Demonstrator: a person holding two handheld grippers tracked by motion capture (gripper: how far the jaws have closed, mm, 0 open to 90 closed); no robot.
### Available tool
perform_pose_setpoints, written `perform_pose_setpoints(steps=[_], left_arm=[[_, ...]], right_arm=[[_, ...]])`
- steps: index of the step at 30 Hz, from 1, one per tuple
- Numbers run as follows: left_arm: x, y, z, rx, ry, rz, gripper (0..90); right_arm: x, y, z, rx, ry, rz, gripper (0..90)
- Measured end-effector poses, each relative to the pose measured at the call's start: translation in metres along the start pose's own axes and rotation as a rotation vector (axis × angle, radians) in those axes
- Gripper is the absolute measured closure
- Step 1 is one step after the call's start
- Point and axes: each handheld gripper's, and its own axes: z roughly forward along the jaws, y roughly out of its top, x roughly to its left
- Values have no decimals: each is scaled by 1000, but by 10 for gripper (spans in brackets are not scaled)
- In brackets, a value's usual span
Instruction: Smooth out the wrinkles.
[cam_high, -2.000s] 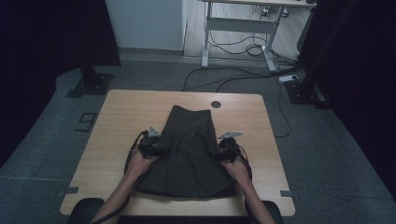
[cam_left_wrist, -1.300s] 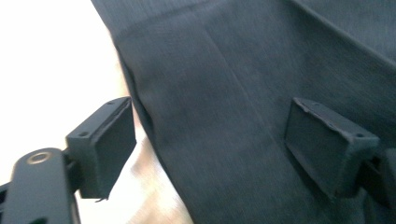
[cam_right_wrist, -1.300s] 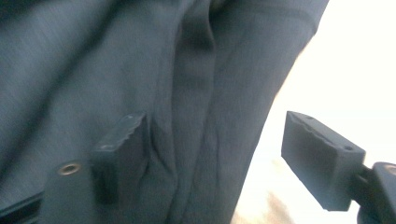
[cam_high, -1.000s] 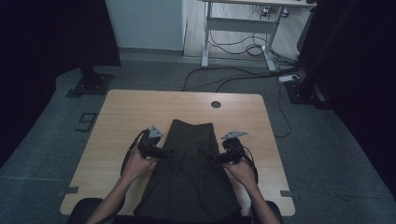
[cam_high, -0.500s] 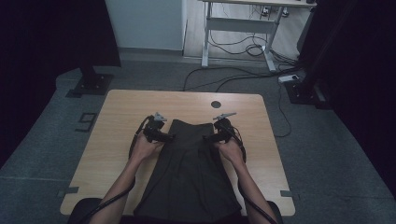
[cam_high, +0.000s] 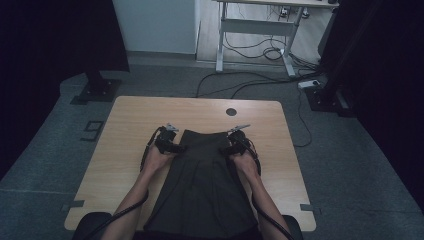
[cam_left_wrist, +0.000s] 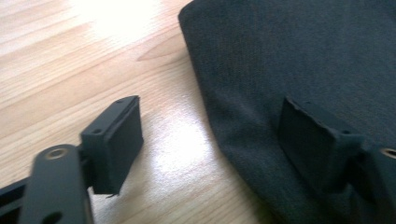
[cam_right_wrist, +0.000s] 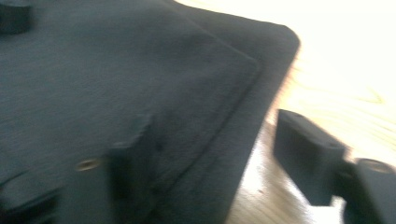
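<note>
At the left of the high view, your left gripper (cam_high: 170, 144) sits at the far left corner of the dark skirt (cam_high: 205, 185), which lies flat down the middle of the wooden table (cam_high: 130, 125), narrow waistband end away from you and the wide hem running off the near edge. In the left gripper view the jaws stand fairly wide and have just been closing: one pad (cam_left_wrist: 116, 140) hangs over bare wood, the other (cam_left_wrist: 317, 140) over the cloth, with the skirt's edge (cam_left_wrist: 210, 107) running between them. Nothing is pinched yet. To do this well, lower the tips until the outer pad slides under or against the hem line, and close only once the fabric edge sits deep between the pads, not just at their tips.

Moving to the middle of the frame, the waistband lies straight and unwrinkled between your hands; keep it taut by gripping both corners at the same depth.

On the right, your right gripper (cam_high: 235, 142) mirrors the left at the other waistband corner. Its own view is blurred, yet the jaws read as parted and they too have just been closing, one pad (cam_right_wrist: 308, 149) over the wood and the other (cam_right_wrist: 130, 172) over the skirt, the folded corner (cam_right_wrist: 275, 51) lying ahead of them. Steady the hand before you squeeze.
</note>
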Motion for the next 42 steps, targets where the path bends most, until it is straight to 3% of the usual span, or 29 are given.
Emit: perform_pose_setpoints(steps=[3, 8, 12, 15, 21, 32, 36, 38, 39, 42], left_arm=[[-2, 3, -1, 20, -3, -7, 305], [-6, 5, -3, 33, -54, -5, 521], [-5, 7, -4, 44, -95, -19, 707], [-3, 11, -7, 31, -103, -3, 842], [3, 28, -21, -51, -106, 15, 860], [11, 72, -59, -196, -57, 45, 861], [11, 92, -85, -265, -31, 80, 861], [7, 100, -107, -328, -7, 112, 862], [6, 100, -110, -337, -2, 121, 862], [-2, 93, -127, -380, 15, 173, 862]], right_arm=[[2, 1, -1, 4, 19, 1, 455], [4, 2, -2, 11, 83, 17, 721], [9, 3, -3, 19, 66, -20, 759], [11, 6, -5, 19, 59, -53, 770], [5, 17, -16, -25, 75, -63, 775], [5, 67, -48, -130, 30, -123, 776], [6, 87, -70, -189, 18, -142, 775], [8, 96, -85, -239, 18, -152, 776], [12, 100, -97, -281, 20, -166, 775], [20, 97, -113, -331, 28, -197, 776]])
